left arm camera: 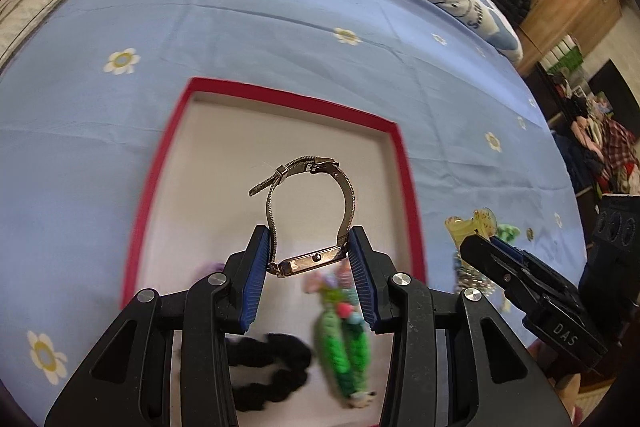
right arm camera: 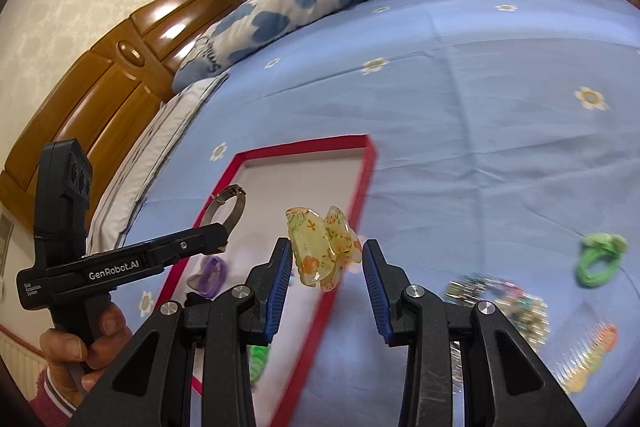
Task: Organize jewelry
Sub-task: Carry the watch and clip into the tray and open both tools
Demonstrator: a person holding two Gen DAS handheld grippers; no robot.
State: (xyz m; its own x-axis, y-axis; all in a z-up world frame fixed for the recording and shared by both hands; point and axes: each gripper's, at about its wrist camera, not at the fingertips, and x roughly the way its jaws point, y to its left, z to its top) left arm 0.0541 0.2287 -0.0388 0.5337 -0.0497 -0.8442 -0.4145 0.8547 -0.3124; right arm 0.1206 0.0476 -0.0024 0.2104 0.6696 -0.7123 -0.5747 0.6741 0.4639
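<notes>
Both tongs: matte black plastic frames w/ triangular cutouts, round silver screws at the pivots, ribbed blue pads on the inner finger faces. Left tongs (left arm camera: 308, 259) carry white "GenRobot.AI" lettering on the side, plus small "Data Acquisition System" text & a black camera block on top. Right tongs (right arm camera: 326, 267) marked "DAS". Left hand (right arm camera: 86, 343): bare skin, short nails, pink knit cuff.

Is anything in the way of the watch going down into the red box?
Nothing visible blocks it. The left gripper holds the silver metal watch over the red-rimmed box, with bare white floor ahead of the green braided band.
</notes>
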